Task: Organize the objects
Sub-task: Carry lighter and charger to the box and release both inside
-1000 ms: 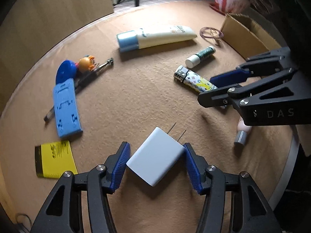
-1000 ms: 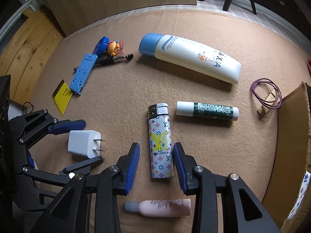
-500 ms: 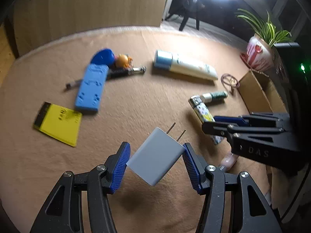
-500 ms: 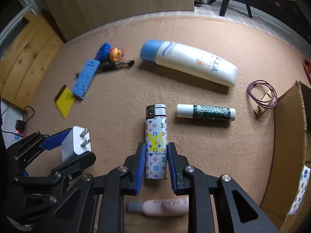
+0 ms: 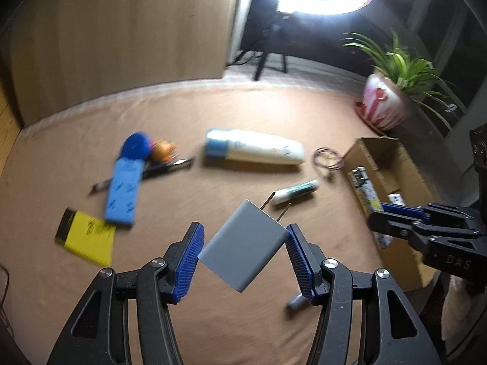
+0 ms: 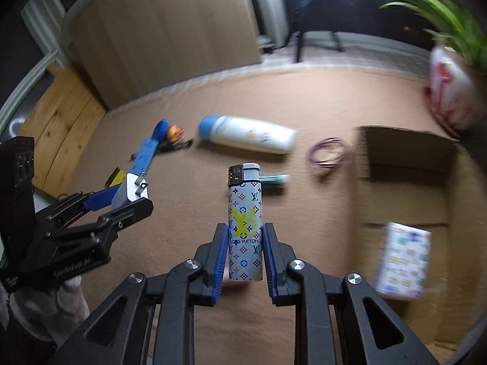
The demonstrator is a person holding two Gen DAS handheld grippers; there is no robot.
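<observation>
My left gripper (image 5: 243, 231) is shut on a white plug charger (image 5: 243, 252), held tilted above the brown cloth with its two prongs pointing away. The same charger (image 6: 131, 187) and left gripper (image 6: 121, 200) show at the left of the right wrist view. My right gripper (image 6: 245, 231) is shut on a white lighter with a coloured monogram pattern (image 6: 243, 206), which stands upright between the pads, off the cloth. In the left wrist view the right gripper (image 5: 379, 214) holds that lighter (image 5: 365, 188) at the near wall of the open cardboard box (image 5: 377, 149).
On the cloth lie a sunscreen tube (image 5: 252, 150), a lip balm (image 5: 295, 191), a purple hair band (image 5: 325, 158), a blue holder (image 5: 123, 188), a yellow card (image 5: 86, 238) and a small pink bottle (image 5: 296, 302). The box (image 6: 401, 152) holds a patterned packet (image 6: 401, 261). A potted plant (image 5: 383, 106) stands behind it.
The right gripper closed on the lighter and lifted it off the cloth toward the box. The left gripper rose and rolled with the charger in it.
</observation>
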